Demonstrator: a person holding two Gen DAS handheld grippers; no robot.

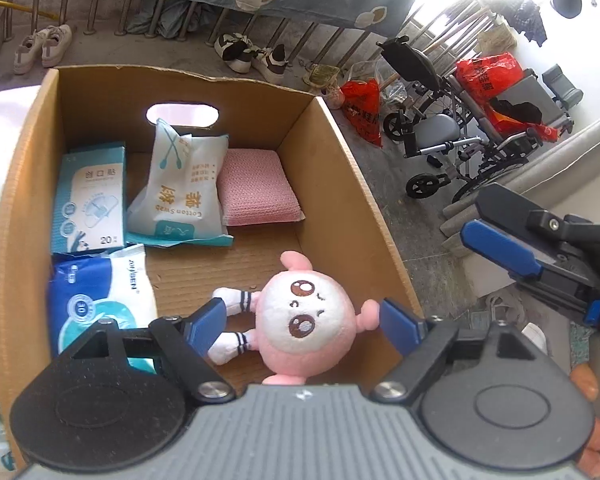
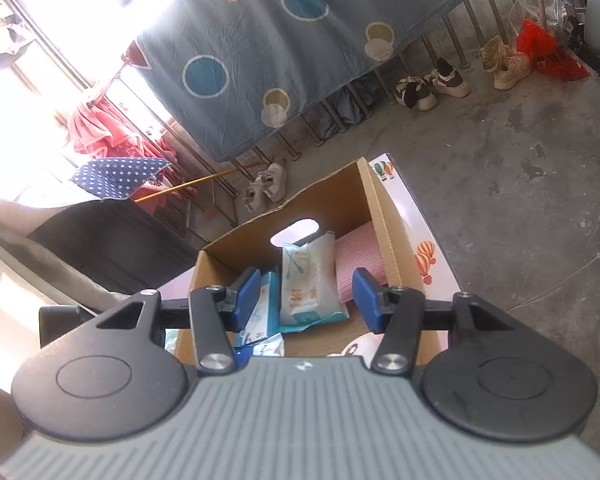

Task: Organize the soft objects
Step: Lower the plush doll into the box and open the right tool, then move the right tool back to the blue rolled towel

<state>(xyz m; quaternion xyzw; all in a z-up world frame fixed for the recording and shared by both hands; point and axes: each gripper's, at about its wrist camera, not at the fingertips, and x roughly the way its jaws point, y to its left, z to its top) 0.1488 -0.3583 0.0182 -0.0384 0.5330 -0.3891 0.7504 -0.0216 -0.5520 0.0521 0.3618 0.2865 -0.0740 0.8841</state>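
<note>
Five soft things lie in the cardboard box (image 1: pixel 340 152), the pink plush doll (image 1: pixel 308 320) nearest, light and squashy, best pinched across its round head, while the left tool (image 1: pixel 304 324) gapes wide above it and the right tool (image 2: pixel 306 300) hangs half-open, empty.

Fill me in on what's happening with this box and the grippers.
A person holding a gripper in each hand is sorting soft items into a cardboard box. The pink plush toy lies on the box floor between the fingers of the open left gripper, which do not press on it. A cotton swab pack, pink cloth, bandage box and blue wipes pack are already inside. The right gripper hovers over the box, empty.
</note>
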